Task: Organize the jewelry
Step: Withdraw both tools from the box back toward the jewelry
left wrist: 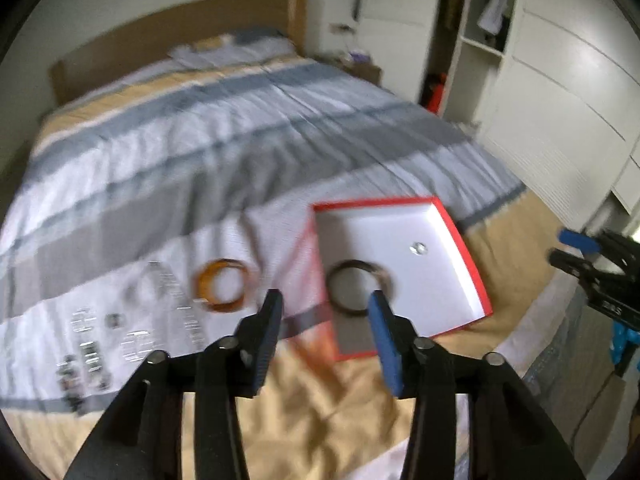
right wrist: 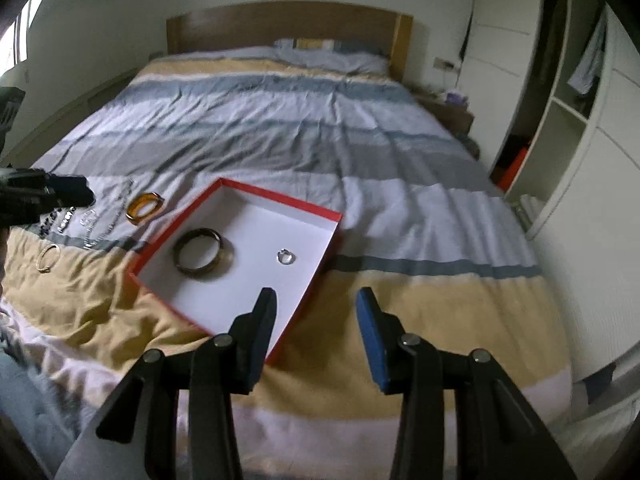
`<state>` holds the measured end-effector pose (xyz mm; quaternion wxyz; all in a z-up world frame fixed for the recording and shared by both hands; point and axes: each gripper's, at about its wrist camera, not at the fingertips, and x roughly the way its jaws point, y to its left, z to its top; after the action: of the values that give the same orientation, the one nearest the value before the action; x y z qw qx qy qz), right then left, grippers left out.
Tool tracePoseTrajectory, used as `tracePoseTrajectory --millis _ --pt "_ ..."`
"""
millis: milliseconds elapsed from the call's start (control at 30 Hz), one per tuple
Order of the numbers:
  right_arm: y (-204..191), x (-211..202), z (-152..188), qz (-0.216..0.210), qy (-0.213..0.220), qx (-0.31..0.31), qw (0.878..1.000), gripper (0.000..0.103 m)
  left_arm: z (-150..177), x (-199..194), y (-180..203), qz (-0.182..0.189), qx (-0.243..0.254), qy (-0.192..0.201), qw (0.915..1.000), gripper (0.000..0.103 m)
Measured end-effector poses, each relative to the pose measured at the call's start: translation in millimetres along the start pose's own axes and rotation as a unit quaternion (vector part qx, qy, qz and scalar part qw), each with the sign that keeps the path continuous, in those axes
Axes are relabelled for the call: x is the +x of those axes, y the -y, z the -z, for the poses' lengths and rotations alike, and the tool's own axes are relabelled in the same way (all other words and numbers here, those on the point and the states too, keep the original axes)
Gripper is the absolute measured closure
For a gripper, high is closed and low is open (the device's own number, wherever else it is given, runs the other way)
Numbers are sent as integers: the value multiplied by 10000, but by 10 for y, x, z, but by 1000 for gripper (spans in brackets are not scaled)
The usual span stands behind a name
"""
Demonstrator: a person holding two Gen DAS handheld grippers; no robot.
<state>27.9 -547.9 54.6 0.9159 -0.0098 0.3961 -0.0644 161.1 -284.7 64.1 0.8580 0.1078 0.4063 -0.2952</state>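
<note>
Amber, translucent and hard-looking: chunky amber resin bangle (right wrist: 145,208) lying flat on the striped bed cover (right wrist: 304,136), just beside the far left edge of the shallow red cardboard box with white lining (right wrist: 316,272). Probably light, rigid and glossy, so likely to slide between smooth pads. Best taken across the band's thickness at one side, one pad inside the ring and one outside, not squeezed across the whole hoop.

Already inside the box: dark brown-and-tan bangle (right wrist: 199,255) in its left half, small clear crystal ring (right wrist: 286,257) right of it, well apart. Ring tiny, likely slippery and easy to flick away; bangle stiff and easy.

Left of the box, beyond the amber bangle: silvery chain necklace (right wrist: 114,216), limp and prone to tangling, better lifted near its middle; dark beaded strand (right wrist: 56,218); thin gold hoop (right wrist: 47,262) nearer the foot of the bed, fine enough to bend under a hard squeeze. Exact makeup of the small glittery pieces not clear through blur.

Left gripper (left wrist: 325,306) parted and empty, hanging over the box's left edge. Right gripper (right wrist: 316,300) likewise parted, nothing between the pads, above the box's near right corner.
</note>
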Motion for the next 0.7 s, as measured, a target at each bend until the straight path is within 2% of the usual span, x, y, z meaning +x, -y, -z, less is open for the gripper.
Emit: tracePoseTrajectory --millis 100,367,533,700 --pt "-118 -334 72 -15 181 71 9998 63 75 -544 -263 -294 -172 295 9990 43" --pt "-586 -1113 211 -100 644 7 9979 63 444 -1656 -765 -878 -480 828 9915 37" --pt "-903 -1614 254 -155 1025 -52 9946 63 755 -2304 -946 -1248 -555 1279 9823 34" --pt "-1249 -1907 306 -319 1272 -146 9913 63 1101 -2787 -1075 -1561 -587 1755 9702 29"
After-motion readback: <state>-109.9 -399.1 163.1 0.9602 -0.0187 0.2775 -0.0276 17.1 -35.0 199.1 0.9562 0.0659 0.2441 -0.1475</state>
